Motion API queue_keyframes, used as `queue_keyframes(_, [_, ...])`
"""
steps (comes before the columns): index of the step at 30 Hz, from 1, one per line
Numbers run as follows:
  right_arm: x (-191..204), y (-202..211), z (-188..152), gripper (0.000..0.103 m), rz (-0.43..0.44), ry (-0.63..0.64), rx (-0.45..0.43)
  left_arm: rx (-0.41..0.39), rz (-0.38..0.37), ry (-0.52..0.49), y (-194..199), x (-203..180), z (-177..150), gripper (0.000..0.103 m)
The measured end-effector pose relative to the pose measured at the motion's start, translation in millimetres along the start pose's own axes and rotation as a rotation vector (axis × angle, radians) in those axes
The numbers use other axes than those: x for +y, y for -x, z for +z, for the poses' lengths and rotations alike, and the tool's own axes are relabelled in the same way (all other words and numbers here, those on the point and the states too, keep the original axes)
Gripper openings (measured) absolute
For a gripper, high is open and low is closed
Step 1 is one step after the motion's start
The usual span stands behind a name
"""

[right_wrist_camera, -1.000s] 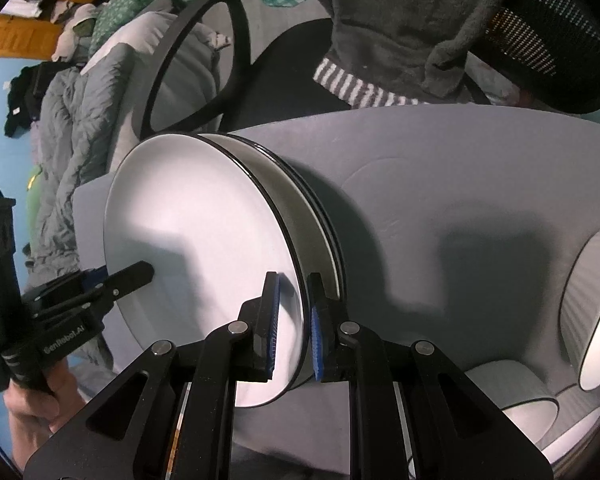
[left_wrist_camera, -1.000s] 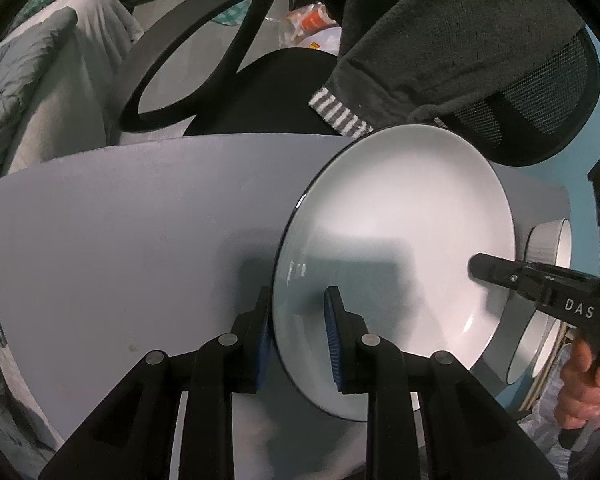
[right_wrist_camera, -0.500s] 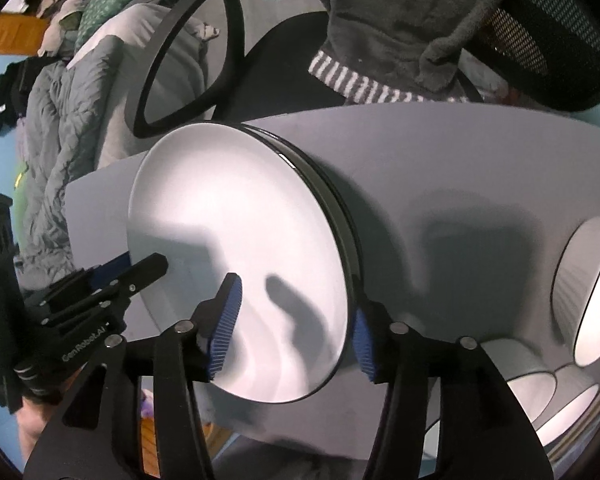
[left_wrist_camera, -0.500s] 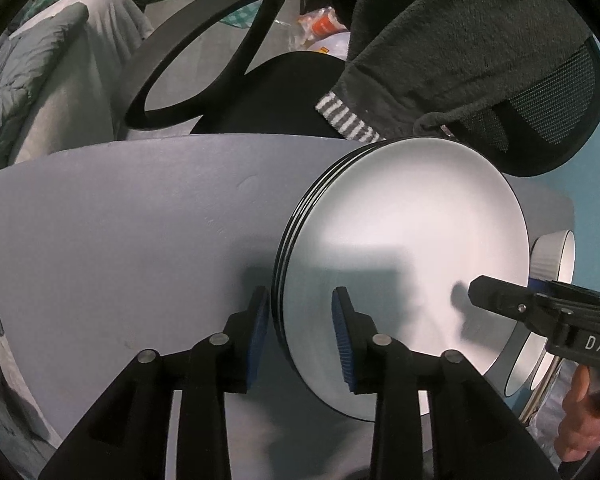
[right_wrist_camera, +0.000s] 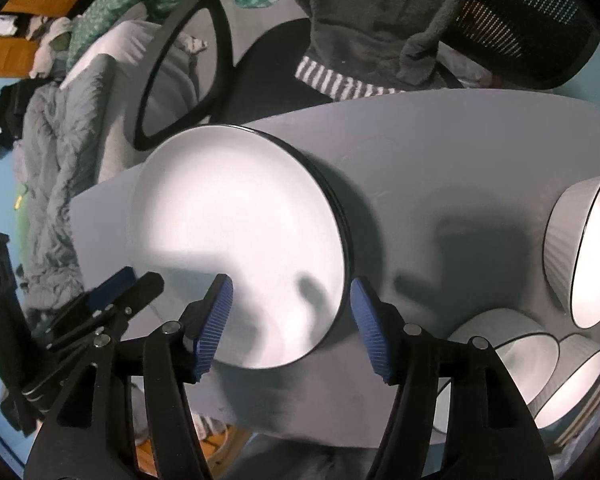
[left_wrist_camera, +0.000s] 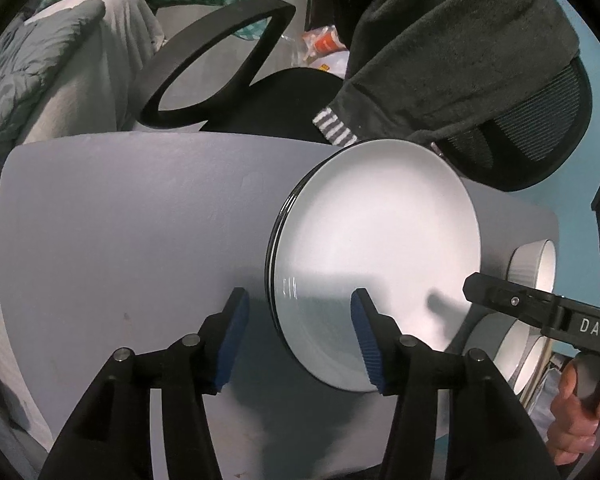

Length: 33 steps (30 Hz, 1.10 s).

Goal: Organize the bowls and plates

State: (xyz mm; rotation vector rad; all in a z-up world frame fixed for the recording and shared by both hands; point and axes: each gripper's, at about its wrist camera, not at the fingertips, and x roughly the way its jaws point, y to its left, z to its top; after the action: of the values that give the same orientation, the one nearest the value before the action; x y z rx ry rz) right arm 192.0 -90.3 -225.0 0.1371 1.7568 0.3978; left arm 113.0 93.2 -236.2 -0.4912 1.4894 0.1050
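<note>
On table (left_wrist_camera: 120, 220): plate stack (left_wrist_camera: 380, 240) released | left gripper (left_wrist_camera: 298, 336), right gripper (right_wrist_camera: 290, 320) jaws opening, nothing pinched | next: bowls (right_wrist_camera: 580, 252), probably nest.

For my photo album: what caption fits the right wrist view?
Right gripper opening over the rim of stacked white plates, bowls waiting alongside.

Black hand-held gripper (left_wrist_camera: 296, 340), ribbed blue pads (left_wrist_camera: 232, 340), silver screws, white "DAS" lettering

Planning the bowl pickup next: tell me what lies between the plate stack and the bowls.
Only bare grey table lies between the plate stack and the bowls, shadowed but with nothing on it; the right wrist view shows this best.
</note>
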Motion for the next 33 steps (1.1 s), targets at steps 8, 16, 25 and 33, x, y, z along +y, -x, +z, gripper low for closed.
queue_keyframes(8, [13.2, 36.9, -20.4, 0.069, -0.138, 0.102, -0.137, -0.138, -0.005, -0.017, 50.8, -10.3, -19.0, 0.068])
queue_keyframes(16, [25.6, 88.4, -47.6, 0.070, -0.265, 0.184, -0.319, -0.291, -0.002, -0.078, 108.6, -29.2, -42.9, 0.074])
queue_keyframes(25, [43.0, 146.7, -85.0, 0.070, -0.352, 0.241, -0.537, -0.427, 0.023, -0.159, 166.1, -48.9, -74.6, 0.077])
queue_keyframes(33, [52.5, 170.2, -109.7, 0.070, -0.324, 0.223, -0.574, -0.489, -0.021, -0.181, 197.6, -55.6, -94.6, 0.080])
